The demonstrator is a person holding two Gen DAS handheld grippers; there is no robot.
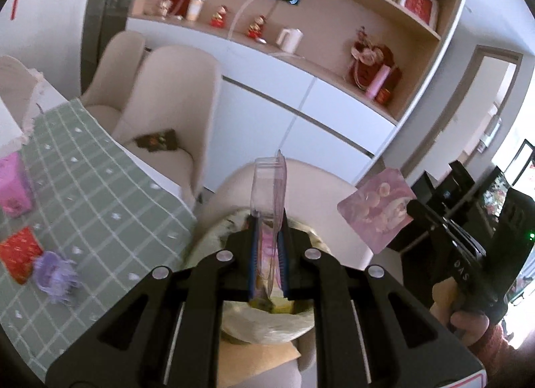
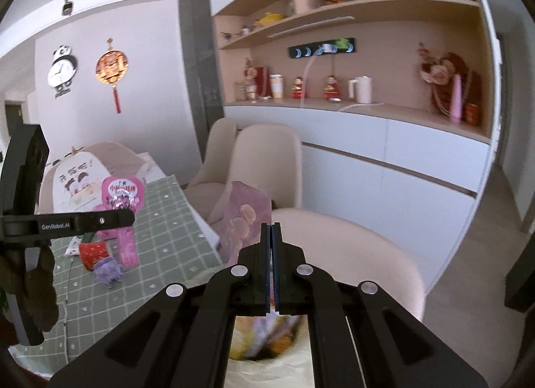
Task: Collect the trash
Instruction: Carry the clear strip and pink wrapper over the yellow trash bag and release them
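My left gripper point(image 1: 267, 217) is shut on a clear plastic clamshell box point(image 1: 269, 187), held upright above an open pale trash bag point(image 1: 267, 324) with scraps inside. My right gripper point(image 2: 271, 225) is shut on a pink-purple snack wrapper point(image 2: 240, 217), held above the same bag point(image 2: 267, 364); the wrapper also shows in the left wrist view point(image 1: 376, 209). On the green checked tablecloth point(image 1: 93, 180) lie a red packet point(image 1: 20, 254), a crumpled purple wrapper point(image 1: 53, 274) and a pink package point(image 1: 13, 184).
Beige chairs point(image 1: 174, 97) stand along the table's far side; one seat holds a dark packet point(image 1: 157, 140). White cabinets and shelves with ornaments point(image 1: 301, 53) fill the wall behind. A mesh food cover point(image 2: 83, 174) sits at the table's far end.
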